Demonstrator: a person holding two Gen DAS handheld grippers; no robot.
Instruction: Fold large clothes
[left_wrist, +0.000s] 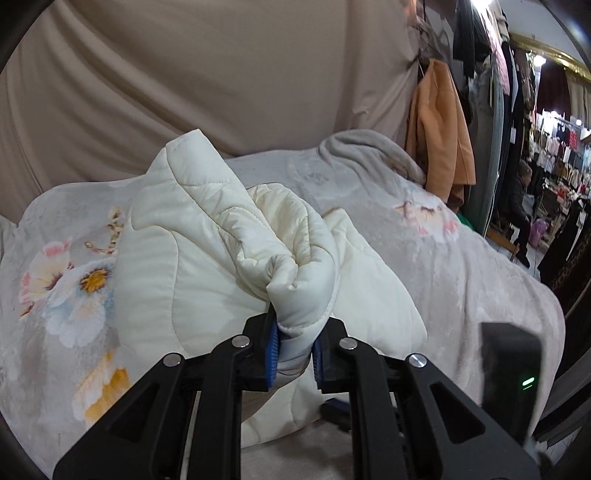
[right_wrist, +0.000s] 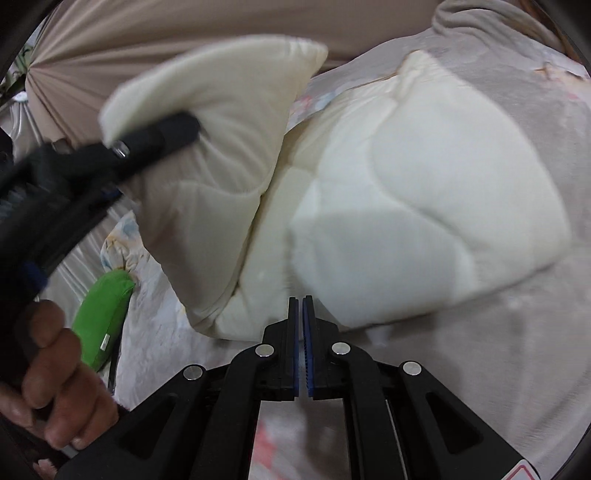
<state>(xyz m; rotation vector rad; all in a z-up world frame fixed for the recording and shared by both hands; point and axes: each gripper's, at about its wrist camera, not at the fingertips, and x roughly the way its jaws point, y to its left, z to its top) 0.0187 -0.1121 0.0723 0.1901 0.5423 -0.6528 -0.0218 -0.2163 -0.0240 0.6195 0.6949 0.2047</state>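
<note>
Your left gripper (left_wrist: 293, 345) is clamped on a bunched fold of the cream quilted jacket (left_wrist: 207, 236), its blue pads (left_wrist: 272, 350) pressing the padded cloth from both sides. The pinched part looks like a hemmed edge, rolled over and puckered where the jaws squeeze it. From the right wrist view you see that same gripper (right_wrist: 173, 129) lifting a flap of the jacket up off the rest, blurred, with your left hand (right_wrist: 51, 373) wrapped around its handle at the lower left.

Your right gripper (right_wrist: 301, 306) has its jaws drawn together with only a thin slit between the blue pads, and nothing is caught in them; its tips sit just in front of the near edge of the jacket (right_wrist: 424, 206).

The jacket is off-white, puffy, stitched in broad curved quilting lines, and partly folded on itself. It lies on a pale grey floral blanket (left_wrist: 461, 266) spread over the bed, with a beige draped cloth (left_wrist: 184, 74) behind. A green pouch (right_wrist: 101, 317) rests on the blanket near your left hand. An orange garment (left_wrist: 439, 129) hangs to the right in the left wrist view.
</note>
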